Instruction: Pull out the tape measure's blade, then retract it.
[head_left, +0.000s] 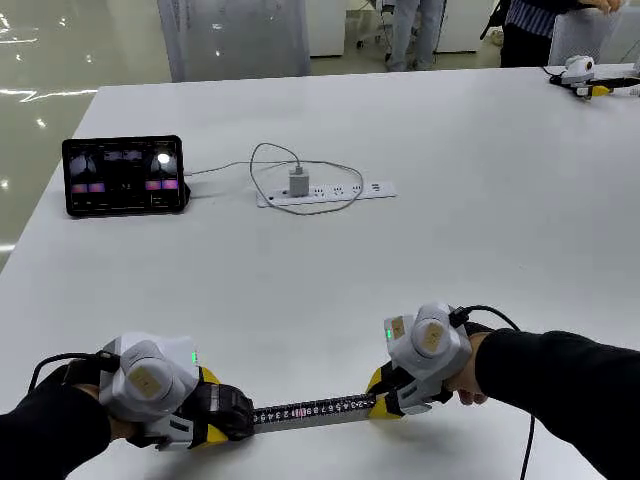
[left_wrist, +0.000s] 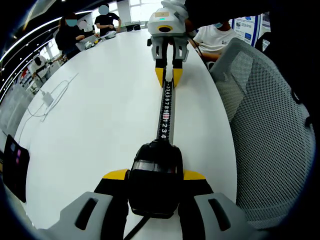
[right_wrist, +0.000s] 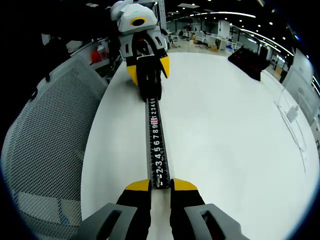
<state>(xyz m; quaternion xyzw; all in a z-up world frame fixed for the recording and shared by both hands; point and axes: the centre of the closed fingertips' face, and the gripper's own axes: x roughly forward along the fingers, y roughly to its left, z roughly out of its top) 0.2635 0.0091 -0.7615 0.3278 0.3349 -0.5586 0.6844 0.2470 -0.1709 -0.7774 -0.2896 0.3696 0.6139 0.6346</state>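
Grips the black tape measure (head_left: 228, 410) with the left hand-held gripper (head_left: 213, 428), yellow-tipped jaws pressed against both sides of the case. Pinches the free end of the blade (head_left: 312, 410) with the right hand-held gripper (head_left: 385, 398), jaws brought together on it. Stretches straight between the two, numbered face up, partly pulled out of the case. Runs along the near edge of the white worktop (head_left: 450, 240), low over it; cannot tell whether touching the surface. Looks, in the left gripper view, down the blade to the other hand-held gripper at its far end, and likewise in the right gripper view back to the case. Carries, farther back on the worktop, a dark tablet (head_left: 125, 176) with a lit screen at the left and a white power strip (head_left: 345, 190) near the middle, with a charger (head_left: 298, 183) plugged in and a looped white cable (head_left: 285, 150) running towards the tablet. Has a grey mesh chair (left_wrist: 270, 125) just beside the worktop's near edge.
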